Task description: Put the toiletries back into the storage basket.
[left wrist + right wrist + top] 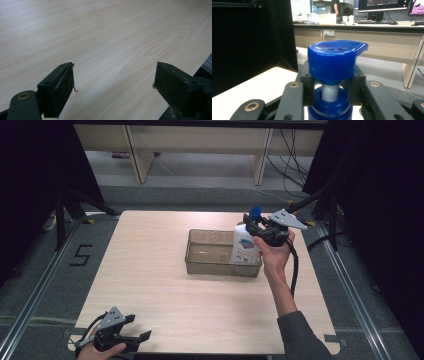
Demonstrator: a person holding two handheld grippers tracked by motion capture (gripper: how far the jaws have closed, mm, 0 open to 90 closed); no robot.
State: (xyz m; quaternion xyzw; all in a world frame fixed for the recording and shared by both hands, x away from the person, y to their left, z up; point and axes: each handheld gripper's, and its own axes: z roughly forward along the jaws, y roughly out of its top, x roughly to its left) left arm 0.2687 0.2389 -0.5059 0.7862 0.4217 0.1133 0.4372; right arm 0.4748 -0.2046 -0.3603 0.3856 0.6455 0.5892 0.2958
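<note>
One pump bottle (244, 245) stands upright inside the tray (200, 265), right gripper (260, 227) clamped beneath its pump; left gripper (113, 82) idles agape. Next: release, probably, then withdraw clear.

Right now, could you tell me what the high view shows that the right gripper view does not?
High view alone: the clear tray, the bottle's white body standing in it, and the open left claw near the table's front edge. Right gripper view alone: a far desk with monitors. Both: the right claw shut below the blue pump cap.
</note>
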